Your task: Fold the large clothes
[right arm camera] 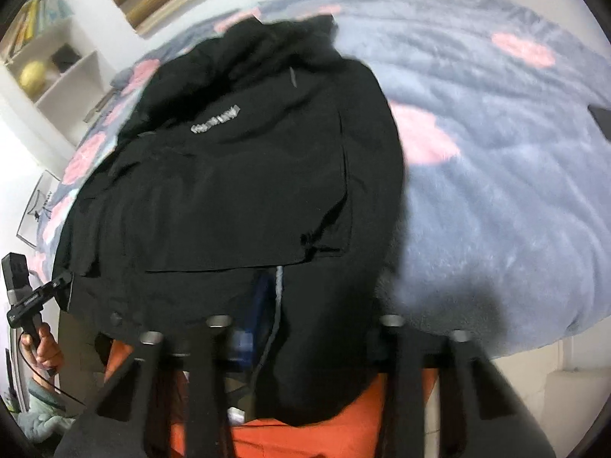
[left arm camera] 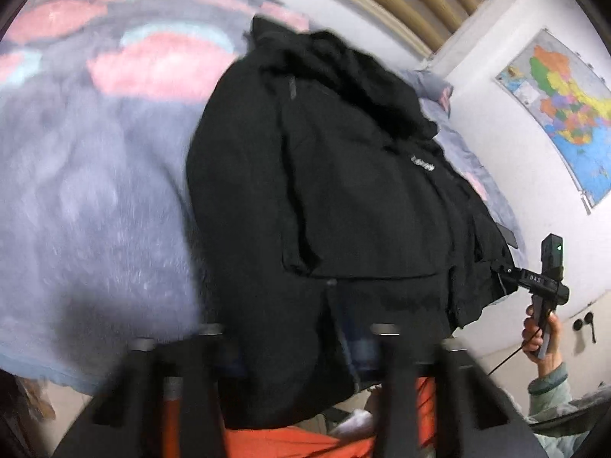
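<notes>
Black jacket point(left arm camera: 343, 198) lies spread on the grey-and-pink fleece blanket point(left arm camera: 88, 191), its hem hanging over the near bed edge. Left gripper point(right arm camera: 63, 280) has its jaws clamped on the jacket's left hem corner. Right gripper point(left arm camera: 502, 269) has its jaws clamped on the right hem corner, a hand point(left arm camera: 538, 334) on its grip.

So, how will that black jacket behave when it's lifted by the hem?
Probably floppy: the black jacket creases and hangs limply past the fleecy blanket's edge. Likely fairly heavy, given its thick layers. It may drag on that fleece when pulled.
</notes>
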Tool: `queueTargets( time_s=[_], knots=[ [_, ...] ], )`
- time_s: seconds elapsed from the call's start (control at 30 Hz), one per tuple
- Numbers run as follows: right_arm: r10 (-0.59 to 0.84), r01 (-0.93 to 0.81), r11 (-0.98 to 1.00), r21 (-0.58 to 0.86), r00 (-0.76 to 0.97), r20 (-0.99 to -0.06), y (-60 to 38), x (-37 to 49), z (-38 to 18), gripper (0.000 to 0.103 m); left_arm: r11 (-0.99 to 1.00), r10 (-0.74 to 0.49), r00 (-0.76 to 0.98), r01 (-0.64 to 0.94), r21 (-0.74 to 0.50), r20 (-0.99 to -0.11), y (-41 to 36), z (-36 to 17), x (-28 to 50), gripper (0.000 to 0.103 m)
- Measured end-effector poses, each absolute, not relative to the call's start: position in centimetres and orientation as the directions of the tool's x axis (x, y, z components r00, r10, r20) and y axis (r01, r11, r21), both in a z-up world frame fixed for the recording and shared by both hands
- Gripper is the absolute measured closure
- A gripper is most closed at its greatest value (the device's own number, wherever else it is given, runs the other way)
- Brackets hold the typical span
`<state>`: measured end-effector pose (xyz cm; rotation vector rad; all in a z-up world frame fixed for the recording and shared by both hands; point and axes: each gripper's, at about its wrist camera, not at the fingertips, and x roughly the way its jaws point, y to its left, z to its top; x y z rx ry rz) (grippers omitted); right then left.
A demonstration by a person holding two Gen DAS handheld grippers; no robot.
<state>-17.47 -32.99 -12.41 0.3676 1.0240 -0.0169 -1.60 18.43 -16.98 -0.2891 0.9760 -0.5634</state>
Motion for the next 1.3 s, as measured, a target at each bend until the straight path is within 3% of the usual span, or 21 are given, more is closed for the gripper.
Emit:
queueTargets(
  time_s=[0.07,0.13,0.47,0.67,1.0,1.3],
  knots=[
    [0.189,0.173,0.926,0.335,0.556,-0.81,-33.2,-17.7,-11.1,0.077,0.8,-0.601,0.444,0.334,-0.499,-0.665,18.7,-15.7,-1.6,0.089],
    [0.216,0.155,0.916,0.371,0.587,-0.78,-33.4,-17.6,-9.4,0.078,0.77,-0.638,0.462,0.355,-0.531,-0.616,18.8,-14.1,-1.6,0.089],
    [0.255,0.057,0.915,0.4,0.688,-0.68,-33.8,-13.6,-2.5,0.081,0.714,-0.695,0.574,0.477,-0.513,-0.434,16.8,-5.0,2.2,0.089],
    [0.24,0.04,0.916,0.399,0.741,-0.627,-34.8,-8.5,0.6,0.081,0.728,-0.674,0.633,0.482,-0.488,-0.38,15.1,-1.1,7.3,0.088],
    [0.186,0.144,0.849,0.508,0.819,-0.543,-39.3,4.1,0.9,0.081,0.808,-0.538,0.735,0.312,-0.5,-0.412,12.7,-0.4,19.3,0.088],
    [0.101,0.28,0.874,0.396,0.693,-0.714,-39.9,15.5,-6.7,0.074,0.918,-0.356,0.704,0.141,-0.37,-0.615,7.2,-7.5,30.0,0.088]
  ],
)
